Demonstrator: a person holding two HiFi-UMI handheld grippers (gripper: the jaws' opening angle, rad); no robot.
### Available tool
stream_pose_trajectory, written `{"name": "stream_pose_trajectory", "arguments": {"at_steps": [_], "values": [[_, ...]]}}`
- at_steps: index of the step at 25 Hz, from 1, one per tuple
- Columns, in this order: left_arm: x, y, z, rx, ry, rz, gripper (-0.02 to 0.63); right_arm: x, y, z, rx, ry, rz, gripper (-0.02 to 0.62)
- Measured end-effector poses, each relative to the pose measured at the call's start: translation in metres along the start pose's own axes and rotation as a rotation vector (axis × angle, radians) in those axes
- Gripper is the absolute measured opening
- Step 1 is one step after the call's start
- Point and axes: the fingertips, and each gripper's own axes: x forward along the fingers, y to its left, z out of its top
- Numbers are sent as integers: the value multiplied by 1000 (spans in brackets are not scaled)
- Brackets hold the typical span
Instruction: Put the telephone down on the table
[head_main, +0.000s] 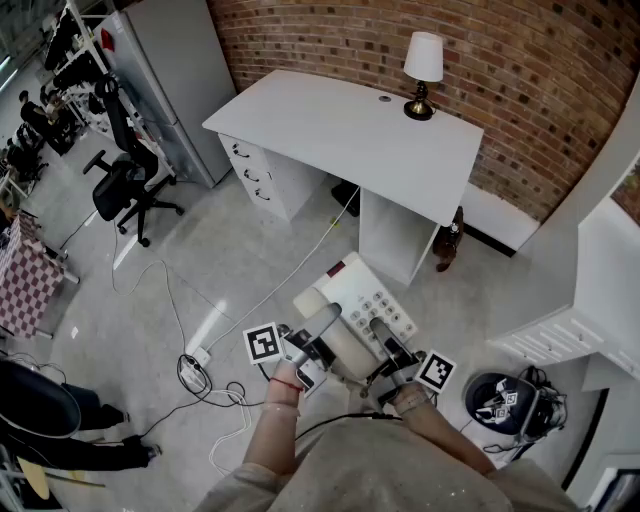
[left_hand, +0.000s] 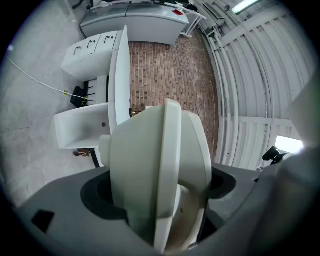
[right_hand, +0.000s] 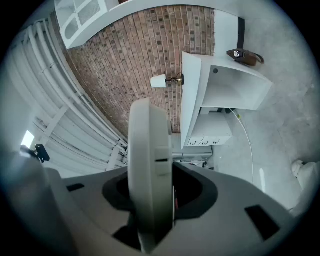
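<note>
Cream plastic desk telephone (head_main: 362, 298), with a grey keypad, hangs in the air short of the white rectangular desk (head_main: 330, 130), on the person's side of it and clear of its top. It is held over the pale floor, not yet on any surface.

The head view alone shows the whole telephone and both tools: the left gripper (head_main: 322, 325) takes its left end and the right gripper (head_main: 385, 338) its right end (each with its marker cube trailing toward the person).

Only the gripper views settle the grip. In the left gripper view the jaws stand wide and press on a thick, rounded part of the telephone's body. In the right gripper view the jaws sit closer together, pinching a thin edge of it.

The small white-shaded table lamp (head_main: 422, 75) stands at the desk's far edge by the red brick wall (head_main: 520, 70). The right gripper view shows the lamp too, while the left gripper view shows instead the desk's three white drawers (left_hand: 92, 46). A black office chair (head_main: 125, 180) stands left of the desk.
</note>
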Motion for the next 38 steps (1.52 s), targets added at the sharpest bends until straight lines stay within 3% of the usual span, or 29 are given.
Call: {"name": "stream_pose_trajectory", "arguments": {"at_steps": [18, 30, 38], "values": [[30, 44, 110, -50, 29, 74, 436, 107, -44, 29, 36, -15, -71, 170], [26, 59, 211, -28, 91, 86, 434, 207, -67, 19, 58, -55, -42, 170], [7, 62, 255, -32, 38, 91, 434, 253, -72, 5, 59, -20, -50, 170]]}}
